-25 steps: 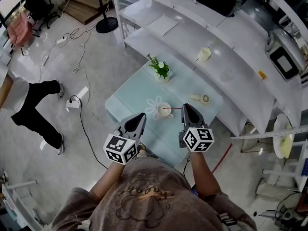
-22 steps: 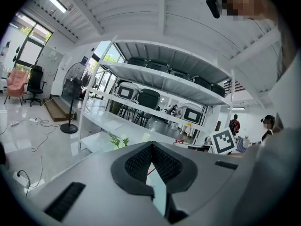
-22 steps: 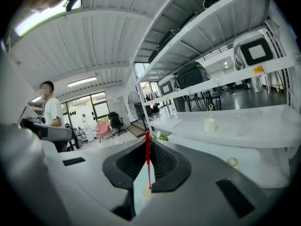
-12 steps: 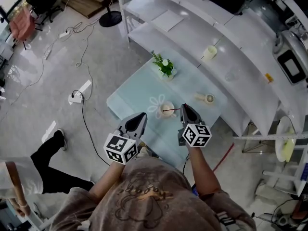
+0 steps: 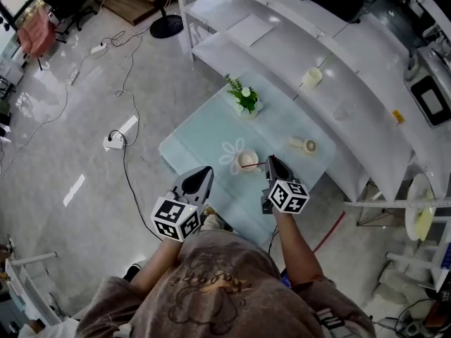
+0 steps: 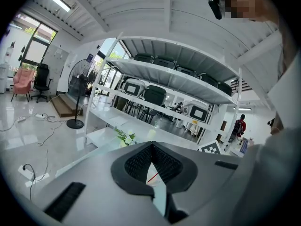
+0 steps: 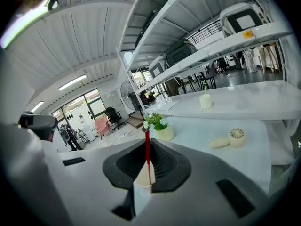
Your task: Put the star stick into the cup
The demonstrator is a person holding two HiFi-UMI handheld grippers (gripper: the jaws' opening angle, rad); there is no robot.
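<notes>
- Star stick: thin red rod, pinched between the jaws of the right hand-held gripper. Shaft runs from the jaws across to the cup, far end over the cup's mouth. Cannot tell whether it is already inside.
- Star end too small to make out in any view.
- Cup: small, pale, upright on a flower-shaped mat on the glass surface, just ahead of the right gripper's tips.
- Left hand-held gripper: jaws together, nothing between them, held left of the cup in the head view and apart from it.
- Handling, as a judgement: very light and stiff enough to hold its line when gripped at one end. Smooth and narrow, so likely to swivel or slide in the pads.
- Best hold, likely: bare shaft toward the tail, well back from the cup end, as gripped now. Steady pinch, with no sign of anything crushable there.
- Cup probably light too. A knock on the rim from stick or jaw could tip or shove it.
- Beyond the cup: potted plant. Right of the cup: small round fan.
- Writing: none legible. Only black-and-white square markers on the gripper cube, and a yellow tag on a shelf edge far beyond the cup, print too small to read.
</notes>
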